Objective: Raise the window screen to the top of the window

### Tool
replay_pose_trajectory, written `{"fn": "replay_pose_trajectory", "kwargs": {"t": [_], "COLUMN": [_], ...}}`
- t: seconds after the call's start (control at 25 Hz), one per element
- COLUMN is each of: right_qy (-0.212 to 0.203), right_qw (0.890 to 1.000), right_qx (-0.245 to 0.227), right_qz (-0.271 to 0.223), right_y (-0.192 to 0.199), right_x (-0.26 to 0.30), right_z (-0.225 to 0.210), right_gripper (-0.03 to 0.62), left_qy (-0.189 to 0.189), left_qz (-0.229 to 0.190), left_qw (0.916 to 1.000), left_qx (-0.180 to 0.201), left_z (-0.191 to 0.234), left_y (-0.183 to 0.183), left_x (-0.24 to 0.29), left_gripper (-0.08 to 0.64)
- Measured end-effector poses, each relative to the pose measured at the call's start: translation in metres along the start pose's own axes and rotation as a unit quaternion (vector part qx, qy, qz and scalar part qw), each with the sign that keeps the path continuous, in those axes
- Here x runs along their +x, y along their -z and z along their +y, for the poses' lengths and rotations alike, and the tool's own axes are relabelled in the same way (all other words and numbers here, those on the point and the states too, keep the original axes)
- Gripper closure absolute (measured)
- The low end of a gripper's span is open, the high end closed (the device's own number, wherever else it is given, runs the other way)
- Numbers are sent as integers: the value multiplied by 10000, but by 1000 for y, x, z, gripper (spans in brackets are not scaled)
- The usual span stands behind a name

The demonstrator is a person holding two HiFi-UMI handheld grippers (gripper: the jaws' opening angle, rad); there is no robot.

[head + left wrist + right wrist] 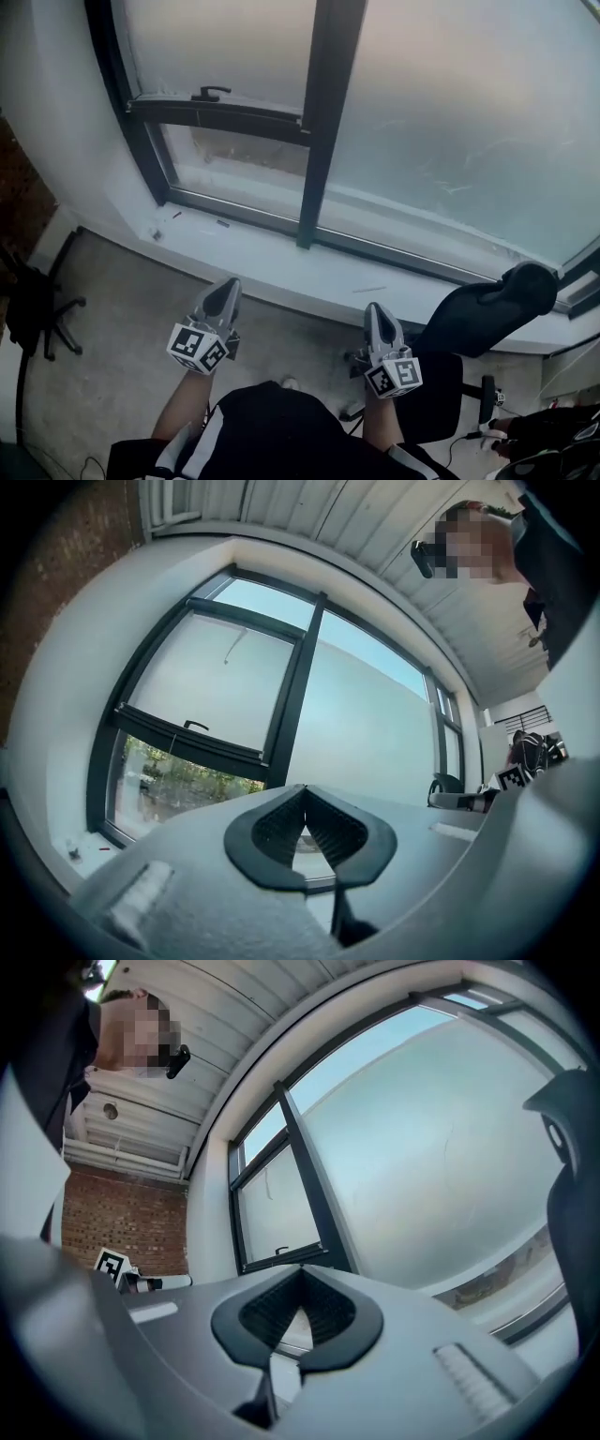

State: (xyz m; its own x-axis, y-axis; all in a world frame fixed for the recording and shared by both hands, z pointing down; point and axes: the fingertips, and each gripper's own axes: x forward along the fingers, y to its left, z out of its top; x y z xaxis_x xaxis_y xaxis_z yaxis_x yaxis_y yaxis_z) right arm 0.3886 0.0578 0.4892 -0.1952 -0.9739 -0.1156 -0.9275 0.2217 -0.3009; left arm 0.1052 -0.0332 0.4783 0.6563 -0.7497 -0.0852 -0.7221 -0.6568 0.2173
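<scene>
We hold both grippers low in front of the window, and neither touches anything. The left gripper [225, 292] has its jaws pressed together with nothing between them, and the right gripper [376, 317] is likewise closed and empty. The window screen [206, 682] lies ahead of the left gripper and above it, well apart, in the narrower dark-framed pane. It looks like a pale, milky sheet that lets light through but shows nothing behind it. It ends below in a dark bottom rail [220, 114] that carries a small black handle [211, 93]. A thin cord [230, 649] hangs against the sheet higher up. Under the rail, a strip of clear glass [178, 785] shows greenery outside, so the screen covers the upper part of the pane and leaves the lowest part bare. The wide pane [469, 122] ahead of the right gripper is the same cloudy white. A pale windowsill [281, 255] runs between the grippers and the glass. A black chair [483, 314] stands just beside the right gripper, on its outer side.
</scene>
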Motion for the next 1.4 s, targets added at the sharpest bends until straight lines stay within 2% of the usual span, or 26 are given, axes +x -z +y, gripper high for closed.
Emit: {"fn": "replay_pose_trajectory", "kwargs": {"t": [0.2, 0.44, 0.56, 0.88, 1.08, 1.24, 1.4], "right_qy": [-635, -1434, -1669, -1693, -1806, -2068, -2328], "right_qw": [9978, 9886, 9843, 9827, 9811, 9762, 9703], "right_qx": [104, 222, 275, 431, 403, 374, 325], "right_qz": [163, 404, 499, 609, 566, 530, 576], "right_y": [14, 36, 49, 73, 87, 101, 117], "right_x": [42, 96, 116, 180, 230, 275, 314], "right_z": [4, 45, 64, 110, 163, 214, 270], "right_gripper": [586, 587, 588, 588, 587, 587, 587], "left_qy": [-470, -1239, -1467, -1370, -1413, -1540, -1735], "left_qz": [-15, 103, 21, -141, -221, -335, -457], "left_qw": [9988, 9922, 9892, 9905, 9897, 9871, 9835], "left_qx": [164, 126, 72, 23, 111, 277, 214], "left_z": [11, 55, 79, 150, 214, 265, 315], "left_y": [-1, 4, 1, -12, -37, -61, -76], "left_x": [-16, -59, -70, -64, -77, -101, -133], "left_gripper": [555, 555, 555, 555, 555, 555, 555]}}
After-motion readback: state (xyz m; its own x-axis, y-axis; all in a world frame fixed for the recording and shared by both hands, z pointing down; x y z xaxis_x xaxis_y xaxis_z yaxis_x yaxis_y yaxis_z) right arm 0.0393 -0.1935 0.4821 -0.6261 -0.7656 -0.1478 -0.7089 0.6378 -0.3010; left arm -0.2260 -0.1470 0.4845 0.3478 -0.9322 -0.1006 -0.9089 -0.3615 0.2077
